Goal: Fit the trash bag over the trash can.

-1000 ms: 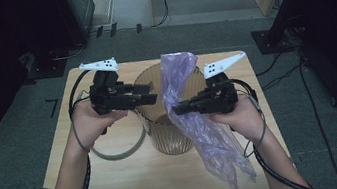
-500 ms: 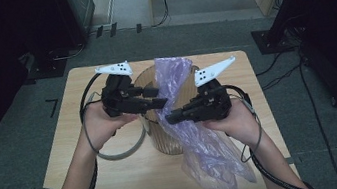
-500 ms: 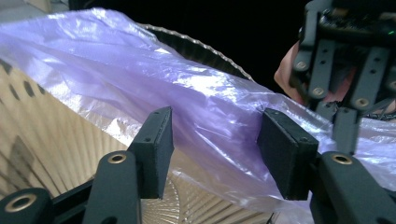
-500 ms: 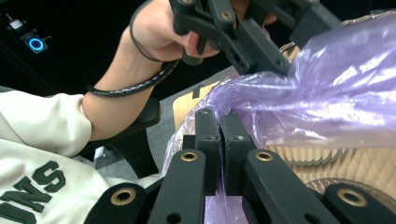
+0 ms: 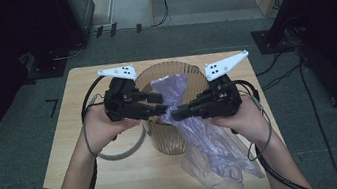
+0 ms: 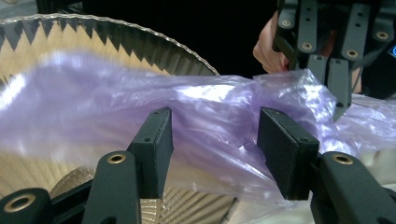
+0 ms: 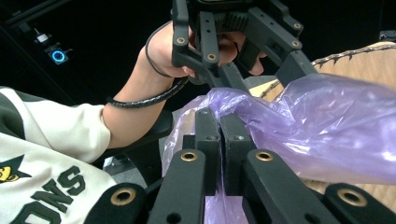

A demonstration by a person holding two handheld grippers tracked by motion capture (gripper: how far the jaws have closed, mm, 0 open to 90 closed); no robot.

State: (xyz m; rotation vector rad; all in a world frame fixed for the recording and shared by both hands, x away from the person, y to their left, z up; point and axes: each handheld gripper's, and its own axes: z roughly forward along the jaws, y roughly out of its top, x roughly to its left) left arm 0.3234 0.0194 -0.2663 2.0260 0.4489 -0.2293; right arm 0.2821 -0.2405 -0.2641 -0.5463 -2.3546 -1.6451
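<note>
- The bin [image 5: 171, 124], a ribbed tan one, stands upright at the middle of the table [image 5: 68, 180].
- A purple bag [image 5: 210, 149] drapes over the bin's near right rim; its top reaches into the mouth, the rest hangs down the outside and spreads on the table toward the near right edge.
- The right gripper [image 5: 175, 114] is clenched on a fold of the bag at the rim. In the right gripper view its two jaws press together with the film pinched between them [image 7: 222, 135].
- The left gripper [image 5: 160, 103] hovers over the bin's mouth, pointing at the right one. Its jaws stand apart; in the left gripper view the bag [image 6: 205, 121] stretches between them, but the pads [image 6: 156, 140] do not press on it.
- The two gripper tips are just beside each other above the rim.
- In the left gripper view the bin's pleated wall [image 6: 56, 46] rises behind the bag.
- A grey cable [image 5: 119, 152] loops on the table just left of the bin.
- Both forearms come in from the near edge; a white sleeve [image 7: 42, 140] with dark green lettering shows in the right gripper view.
</note>
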